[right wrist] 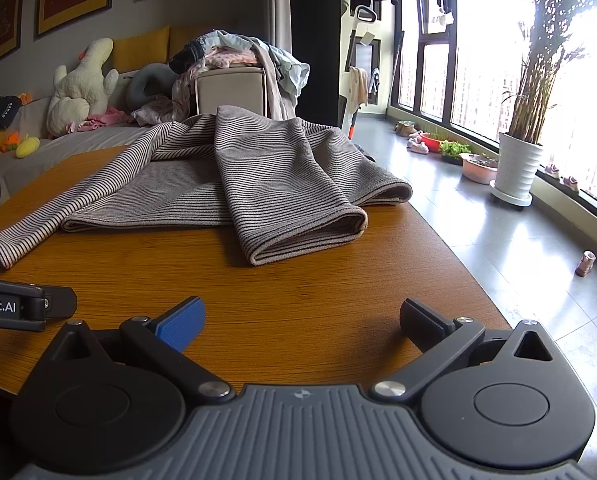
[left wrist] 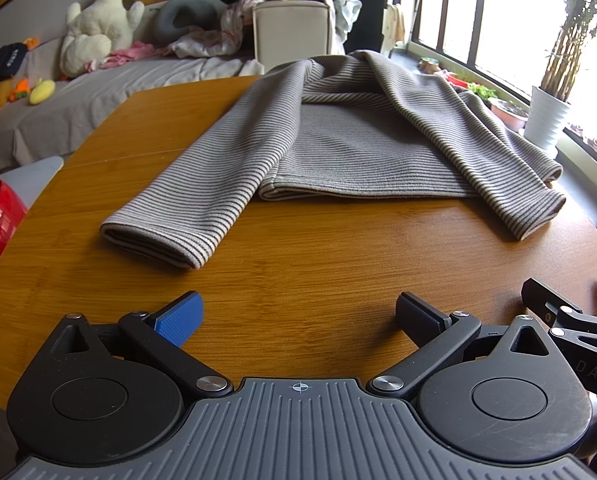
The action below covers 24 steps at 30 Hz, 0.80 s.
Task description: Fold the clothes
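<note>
A: On the wooden counter the striped sweater lies spread towards the far side, body flat, both sleeves running back towards the near edge. Neither tool holds anything: the left tool and the right tool both hover low over bare wood with their fingers spread wide, well short of the cloth.

B: So the fold looks barely begun. What would make the next step go well?

A: Probably taking a sleeve each. The left sleeve lies straight, so its cuff is the easy grip for the left tool; the right sleeve lies partly over the body, so it likely wants lifting clear before it is laid across. Pinching just behind the cuff hem, both layers together, should keep the knit from sliding out.

B: And what can't be made out?

A: The collar and shoulders, which sit at the far end behind the bunched sleeve. Whether the sweater's far edge hangs off the counter is unclear. Each tool shows only as a sliver in the other's view, and the person holding them is out of frame.
</note>
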### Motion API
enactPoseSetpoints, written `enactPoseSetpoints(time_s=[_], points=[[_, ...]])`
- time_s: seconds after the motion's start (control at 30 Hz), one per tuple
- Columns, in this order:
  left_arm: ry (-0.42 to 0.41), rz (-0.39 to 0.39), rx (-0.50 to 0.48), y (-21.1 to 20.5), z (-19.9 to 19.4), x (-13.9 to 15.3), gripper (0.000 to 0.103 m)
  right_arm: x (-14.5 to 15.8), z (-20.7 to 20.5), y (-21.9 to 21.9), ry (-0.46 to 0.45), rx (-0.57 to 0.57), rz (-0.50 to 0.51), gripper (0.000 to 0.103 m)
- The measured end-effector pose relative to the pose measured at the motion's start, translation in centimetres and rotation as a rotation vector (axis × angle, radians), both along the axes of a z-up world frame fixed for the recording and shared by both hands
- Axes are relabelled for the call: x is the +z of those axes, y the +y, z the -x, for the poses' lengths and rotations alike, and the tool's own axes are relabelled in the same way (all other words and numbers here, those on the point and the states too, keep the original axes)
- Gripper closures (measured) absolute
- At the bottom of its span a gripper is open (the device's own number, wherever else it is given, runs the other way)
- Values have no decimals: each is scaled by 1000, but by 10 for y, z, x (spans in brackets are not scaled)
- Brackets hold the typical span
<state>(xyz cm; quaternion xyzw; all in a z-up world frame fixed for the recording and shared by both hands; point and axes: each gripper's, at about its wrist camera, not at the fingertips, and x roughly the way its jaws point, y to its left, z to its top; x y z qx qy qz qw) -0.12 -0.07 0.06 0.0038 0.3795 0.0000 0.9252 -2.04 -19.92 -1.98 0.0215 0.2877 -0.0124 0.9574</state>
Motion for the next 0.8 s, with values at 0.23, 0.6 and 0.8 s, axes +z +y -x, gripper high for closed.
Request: enactPoseSetpoints(time_s=[0.23, 0.6, 0.8], points=[[-1, 0, -1, 0, 0, 0, 0, 0, 0, 0, -4, 0, -5, 0], [-3, 0, -1, 0, 0, 0, 0, 0, 0, 0, 8, -1, 0, 0], [7, 2, -21, 0, -2, 1, 0, 1, 0, -1, 15, 3, -2, 0]])
